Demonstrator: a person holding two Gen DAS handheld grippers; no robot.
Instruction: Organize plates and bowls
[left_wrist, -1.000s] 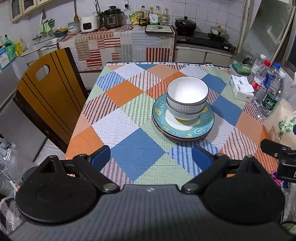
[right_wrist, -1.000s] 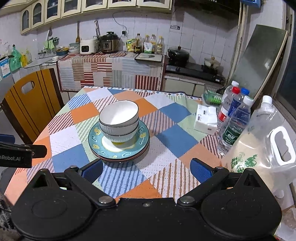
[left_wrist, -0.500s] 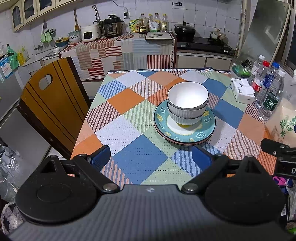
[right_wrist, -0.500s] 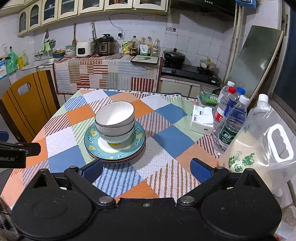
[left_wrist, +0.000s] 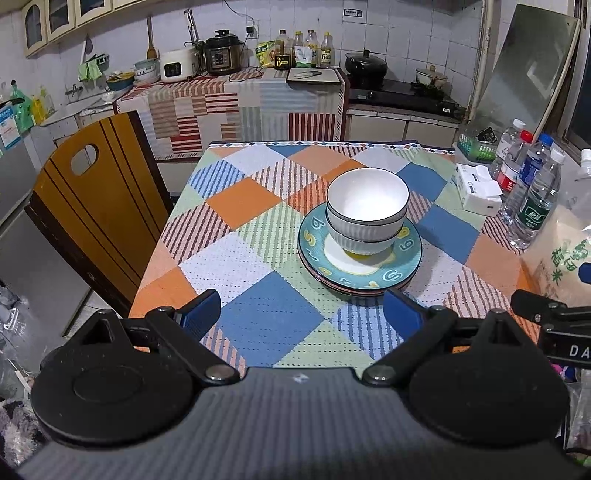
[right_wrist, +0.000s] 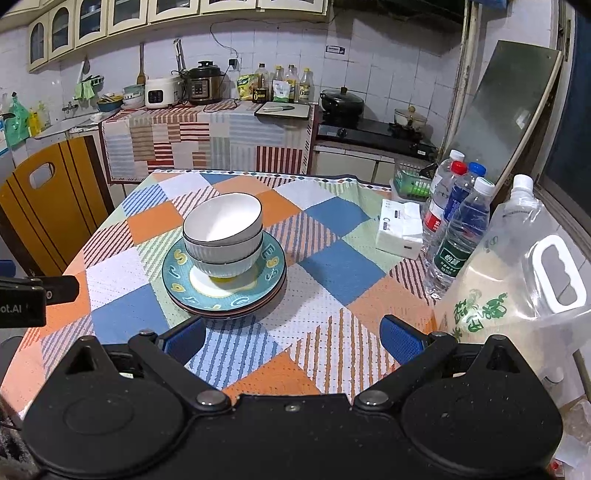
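Two white ribbed bowls (left_wrist: 367, 212) sit nested on a stack of plates (left_wrist: 360, 271); the top plate is teal with yellow figures. The stack stands mid-table on a checked cloth. It also shows in the right wrist view, bowls (right_wrist: 223, 232) on plates (right_wrist: 225, 291). My left gripper (left_wrist: 301, 314) is open and empty, low over the near table edge, short of the stack. My right gripper (right_wrist: 291, 338) is open and empty, near the front edge, right of the stack.
Water bottles (right_wrist: 461, 229), a tissue box (right_wrist: 400, 229) and a big rice bag (right_wrist: 517, 280) crowd the table's right side. A wooden chair (left_wrist: 96, 206) stands at the left. The checked tablecloth (left_wrist: 236, 258) is bare left of the stack. Kitchen counter behind.
Both grippers have drawn back and risen a little from the table; the stack looks slightly farther. Bowls and plates have not moved.
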